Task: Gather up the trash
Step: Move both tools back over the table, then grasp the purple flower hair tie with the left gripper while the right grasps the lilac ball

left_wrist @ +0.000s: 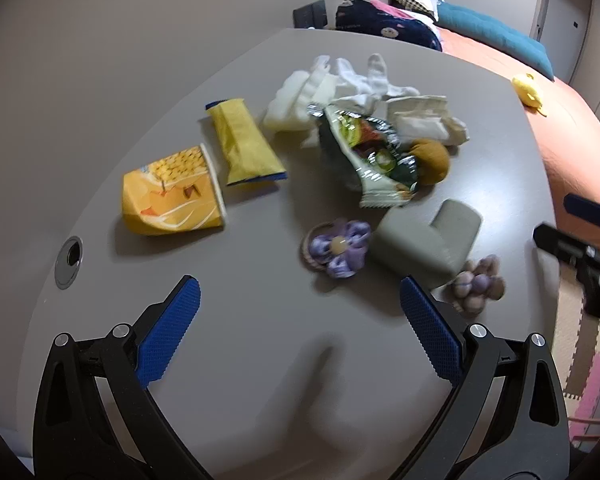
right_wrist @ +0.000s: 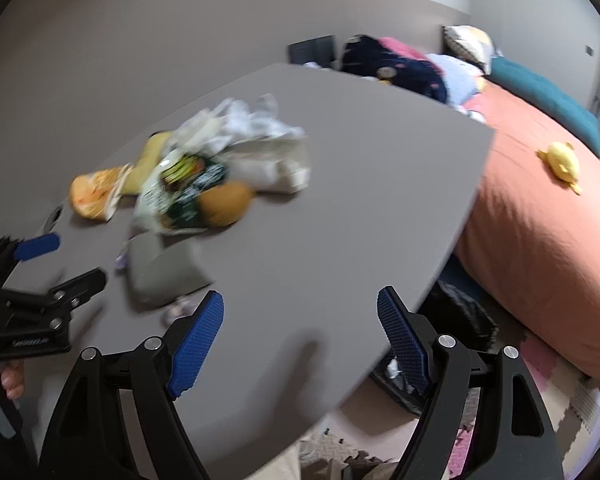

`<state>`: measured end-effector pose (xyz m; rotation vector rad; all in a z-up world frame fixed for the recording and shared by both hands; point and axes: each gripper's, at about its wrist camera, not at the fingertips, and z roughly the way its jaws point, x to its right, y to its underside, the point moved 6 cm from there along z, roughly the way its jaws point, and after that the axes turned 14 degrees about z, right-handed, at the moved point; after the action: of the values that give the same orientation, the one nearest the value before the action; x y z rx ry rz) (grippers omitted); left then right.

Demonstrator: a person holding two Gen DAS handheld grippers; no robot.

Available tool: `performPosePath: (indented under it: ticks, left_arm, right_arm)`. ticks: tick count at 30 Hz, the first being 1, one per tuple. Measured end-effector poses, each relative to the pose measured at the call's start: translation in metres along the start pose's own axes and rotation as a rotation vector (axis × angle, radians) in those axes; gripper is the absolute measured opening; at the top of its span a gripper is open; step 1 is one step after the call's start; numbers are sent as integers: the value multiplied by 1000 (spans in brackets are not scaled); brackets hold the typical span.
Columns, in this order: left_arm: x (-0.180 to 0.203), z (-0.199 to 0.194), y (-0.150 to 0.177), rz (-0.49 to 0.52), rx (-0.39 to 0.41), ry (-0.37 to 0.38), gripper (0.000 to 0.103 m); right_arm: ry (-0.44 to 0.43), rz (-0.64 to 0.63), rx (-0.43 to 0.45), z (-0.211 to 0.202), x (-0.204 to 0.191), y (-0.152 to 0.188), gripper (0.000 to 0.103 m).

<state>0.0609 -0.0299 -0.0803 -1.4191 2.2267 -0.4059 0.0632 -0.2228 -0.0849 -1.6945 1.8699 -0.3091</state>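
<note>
Grey and matte, the flat counter [left_wrist: 260, 360] carries a loose cluster of things, and the crumpled green-and-white foil snack bag [left_wrist: 370, 152] lies at the middle of that cluster. Beside this bag, on its far-wall side, sits an upright yellow paper packet with blue ends [left_wrist: 246, 142], and beyond that packet lies a flat orange-yellow snack pouch printed with corn [left_wrist: 172, 196]. Behind the green bag is a heap of white and cream socks [left_wrist: 340, 84], touching its upper edge. A mustard-brown rolled sock [left_wrist: 430, 160] presses against the bag on the side toward the bed. In front of the bag, nearer the cameras, lie a folded grey-green sock [left_wrist: 424, 242], a purple crocheted flower [left_wrist: 338, 248] and a second, paler purple crocheted flower [left_wrist: 478, 284].

The left tool [left_wrist: 300, 304] hangs above bare counter in front of the green bag, its blue-padded fingers spread wide and gripping nothing. The right tool [right_wrist: 300, 320] hovers over the counter edge, well apart from the green bag [right_wrist: 180, 192], its fingers likewise spread and empty.

Off the counter, past the bag, an orange-covered bed [right_wrist: 540, 240] holds a small yellow plush toy [right_wrist: 562, 162]. Both views are blurred.
</note>
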Motion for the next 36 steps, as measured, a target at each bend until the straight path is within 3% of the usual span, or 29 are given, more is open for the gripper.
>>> performPosePath:
  ticks: [8,14,19,21,23,27,36]
  left_arm:
    - [-9,13,8,3,-4,-7,97]
    - [-9,20,7,36,-11,-47,97]
    - [-4,25,0,61,-6,-52,97]
    - [-1,26,-2,70,-4,-46,97]
    - [3,29,-6,80,-4,-38,97]
    - [7,38,-13,93,-16,-50,96]
    - [9,40,-20,76,-5,-57,58]
  right_arm:
    - [-3,-92,-43,22,-35,24,80]
    - [-15,-115,-54,30,-45,27,67]
    - [-44,-133,-62,30,-51,27,48]
    - [-70,-138,-71,29,-54,28,30]
    - [-79,-142,-71,27,-56,29,20]
    - [-36,-166,-34,23,-52,28,18]
    - [-47,-117,-33,19,-37,22,18]
